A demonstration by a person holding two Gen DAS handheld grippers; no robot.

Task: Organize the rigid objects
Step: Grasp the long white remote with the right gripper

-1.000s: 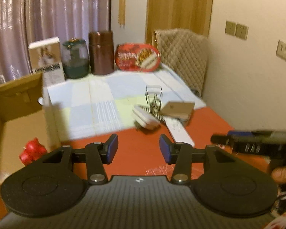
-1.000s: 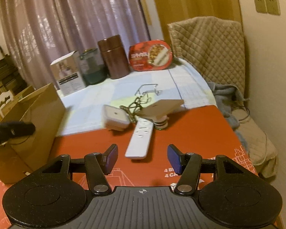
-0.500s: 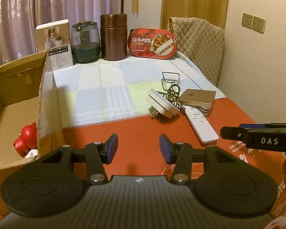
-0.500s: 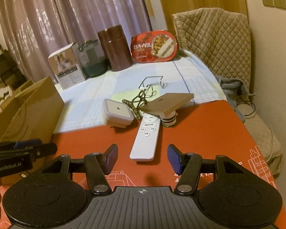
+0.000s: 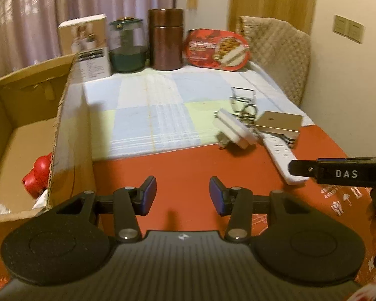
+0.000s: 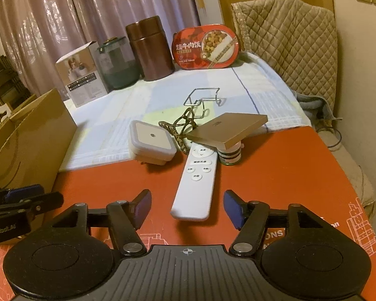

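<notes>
Two hand-held tongs hovered over a table [image 6: 275, 175] covered in red printed paper, with a pale checked cloth [image 6: 163, 95] spread over its far half.

The right tongs [image 6: 186, 208] stood apart, gripping nothing; their jaws had just been widening. The near end of a white remote control [image 6: 196, 183] lay on the red paper just ahead of the gap between the blue-padded fingers, untouched.

The left tongs [image 5: 181, 195] were partly open and empty, held above bare red paper beside an open cardboard box [image 5: 62, 115] at the table's left edge. A red object [image 5: 36, 175] lay inside the box.

The things to be sorted lay in a cluster near the middle of the table, where the cloth met the paper. The remote pointed away from the viewer. Left of its far end sat a white square plug-in device [image 6: 151, 141]. Right of it, a flat tan square block [image 6: 229, 129] rested tilted on a small round tin [image 6: 229, 156]. Behind these lay a patterned cord [image 6: 180, 128] and a bent wire stand [image 6: 203, 99].

Along the far edge stood a small printed carton [image 6: 81, 75], a glass jar [image 6: 117, 64], a brown canister [image 6: 150, 49] and a red oval meal box [image 6: 205, 46]. A quilted chair [image 6: 288, 42] stood at the far right.
</notes>
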